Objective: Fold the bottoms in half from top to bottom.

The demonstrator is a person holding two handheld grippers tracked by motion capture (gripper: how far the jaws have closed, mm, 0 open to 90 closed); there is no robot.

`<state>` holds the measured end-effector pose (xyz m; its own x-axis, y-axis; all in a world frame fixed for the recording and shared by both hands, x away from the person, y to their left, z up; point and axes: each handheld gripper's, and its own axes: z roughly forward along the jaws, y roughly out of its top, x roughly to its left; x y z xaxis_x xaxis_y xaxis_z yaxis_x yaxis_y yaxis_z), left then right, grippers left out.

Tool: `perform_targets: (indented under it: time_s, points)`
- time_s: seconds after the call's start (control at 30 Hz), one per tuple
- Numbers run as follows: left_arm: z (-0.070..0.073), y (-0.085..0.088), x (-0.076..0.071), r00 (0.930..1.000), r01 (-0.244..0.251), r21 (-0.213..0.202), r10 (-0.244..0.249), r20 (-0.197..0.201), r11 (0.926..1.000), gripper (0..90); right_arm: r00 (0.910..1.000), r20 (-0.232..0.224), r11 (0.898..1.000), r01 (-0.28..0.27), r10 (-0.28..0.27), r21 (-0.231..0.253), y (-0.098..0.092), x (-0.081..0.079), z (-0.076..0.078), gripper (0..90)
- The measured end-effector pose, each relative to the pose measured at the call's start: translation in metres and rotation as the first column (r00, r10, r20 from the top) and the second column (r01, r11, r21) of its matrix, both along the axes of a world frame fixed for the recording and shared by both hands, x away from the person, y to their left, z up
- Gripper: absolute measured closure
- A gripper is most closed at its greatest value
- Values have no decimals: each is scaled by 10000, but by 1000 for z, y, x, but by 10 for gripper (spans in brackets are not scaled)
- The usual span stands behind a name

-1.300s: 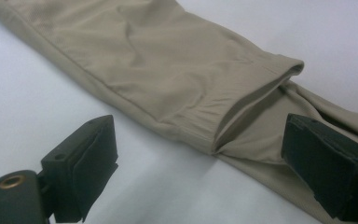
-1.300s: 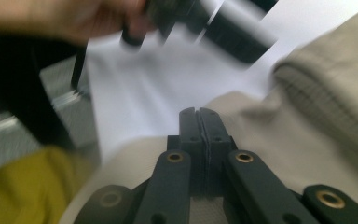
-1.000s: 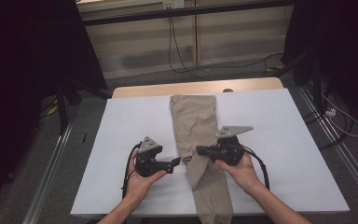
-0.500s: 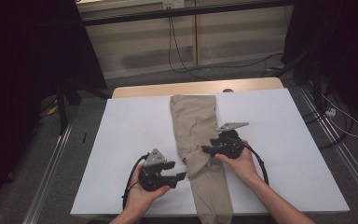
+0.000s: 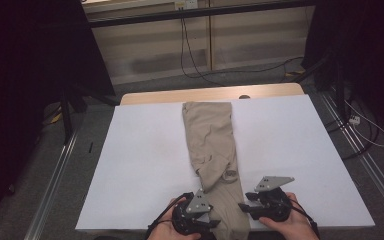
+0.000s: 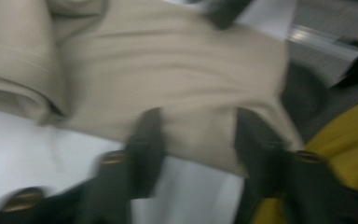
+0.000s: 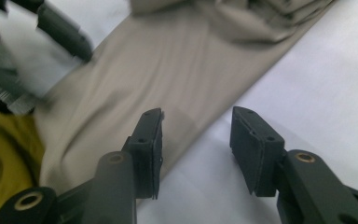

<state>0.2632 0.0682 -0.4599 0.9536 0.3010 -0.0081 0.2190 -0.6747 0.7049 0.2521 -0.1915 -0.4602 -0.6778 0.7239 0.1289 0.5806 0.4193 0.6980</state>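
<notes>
1. Two hand-held grippers sit at the near edge of the white table cover [image 5: 145, 150], one on each side of the long beige cotton trousers [image 5: 211, 135], because I mean to take the near end by both of its edges.
2. Those trousers lie folded lengthwise down the middle of the cover, from the far edge to the near edge, so the narrow near end is what I can reach.
3. My left gripper [image 6: 196, 135] has its black jaws partly open after closing in. They straddle the cloth's edge, with fabric between the pads, but the blurred left gripper view does not show them pressing, so I cannot call it a grip.
4. My right gripper [image 7: 196, 140] is likewise partly open, its jaws having just been narrowing. One pad rests over the trousers' edge, the other over bare cover, and nothing is pinched between them.
5. I judge this placement fits a matched pinch on both side edges, so the near end could lift evenly.
</notes>
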Motion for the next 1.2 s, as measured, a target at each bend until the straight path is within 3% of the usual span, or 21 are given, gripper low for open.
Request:
perform_targets:
  time_s: [0.03,0.07,0.13,0.27,0.33,0.4,0.47,0.57,0.63,0.7,0.73,0.8,0.9,0.97,1.03,1.13,1.17,1.2]
  points:
    - [0,1,0,10000,76,-32,-76,-16,10000,717,9998,-145,9998,-106,108,142,1,-4,0,562]
    - [0,2,-1,9999,100,-31,-100,10,9999,792,9997,58,9997,-221,221,41,4,-9,-2,553]
    - [0,4,0,9998,49,-60,-50,-183,10000,888,9974,662,9967,-243,295,-781,12,-14,-1,591]
    - [2,13,6,9969,-224,-208,208,-764,9995,900,9992,374,9989,-144,161,-454,12,-14,-1,888]
    - [4,19,7,9967,-184,-297,160,-790,9994,900,9994,260,9992,-227,236,-321,11,-13,-1,898]
    - [8,25,10,9958,-261,-439,221,-887,9987,900,9995,197,9993,-231,237,-303,12,-14,-1,900]
    - [9,28,12,9958,-271,-479,228,-890,9985,899,9996,-121,9996,-269,270,65,13,-15,-1,900]
    - [7,28,12,9935,-151,-462,97,-1137,9988,860,9990,127,9987,-414,418,-305,17,-17,0,900]
    - [6,25,9,9943,-230,-373,190,-1050,9990,735,9995,155,9989,-254,260,-402,14,-17,1,900]
    - [7,22,9,9970,-26,-248,6,-770,9997,678,9999,16,9996,-152,152,-242,8,-15,1,900]
    - [6,20,7,9972,-165,-381,136,-736,9991,634,9998,-83,9997,-163,161,-187,7,-14,0,900]
    - [6,15,7,9987,-72,-215,61,-513,9997,539,9997,-42,9992,-223,222,-333,7,-15,1,899]
    - [0,9,3,9999,-51,146,52,-101,9999,515,9998,-109,9992,-165,161,-378,7,-15,2,837]
    - [1,10,2,9999,-113,250,112,31,9996,523,9997,129,9995,-183,186,-263,7,-14,5,723]
    - [2,13,3,9996,-260,267,263,-121,9993,559,9986,487,9996,-209,218,-195,10,-7,10,692]
    - [2,18,7,9978,-510,124,515,-417,9986,592,9929,1151,9995,-304,309,-55,18,15,21,641]
    - [3,20,9,9971,-510,188,520,-559,9985,578,9901,1357,9993,-363,363,-20,23,25,25,640]
    - [2,21,10,9950,-689,-118,679,-737,9976,531,9862,1584,9988,-482,482,-39,28,35,29,635]
